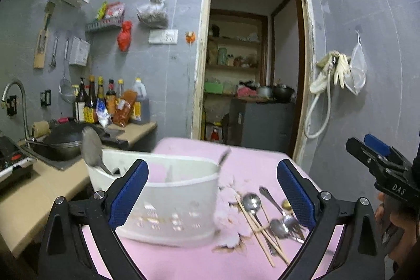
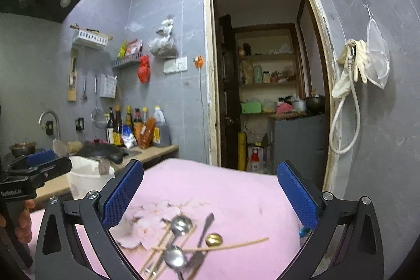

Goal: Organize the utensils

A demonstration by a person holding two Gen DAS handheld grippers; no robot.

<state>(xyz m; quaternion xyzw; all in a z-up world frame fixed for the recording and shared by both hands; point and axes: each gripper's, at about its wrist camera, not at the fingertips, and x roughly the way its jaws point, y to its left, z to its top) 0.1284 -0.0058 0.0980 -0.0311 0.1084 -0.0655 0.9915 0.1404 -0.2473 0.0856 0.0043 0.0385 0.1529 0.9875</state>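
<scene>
A white plastic utensil holder stands on the pink table, with a grey ladle and another handle sticking out of it. My left gripper is open and empty, just in front of the holder. To the holder's right lies a pile of steel spoons, forks and wooden chopsticks. In the right wrist view the pile lies below my open, empty right gripper: spoons, a gold spoon, a knife and chopsticks. The holder stands far left.
A beige counter with a sink, a black wok and sauce bottles runs along the left. An open doorway to a pantry is behind the table. Gloves and a hose hang on the right wall.
</scene>
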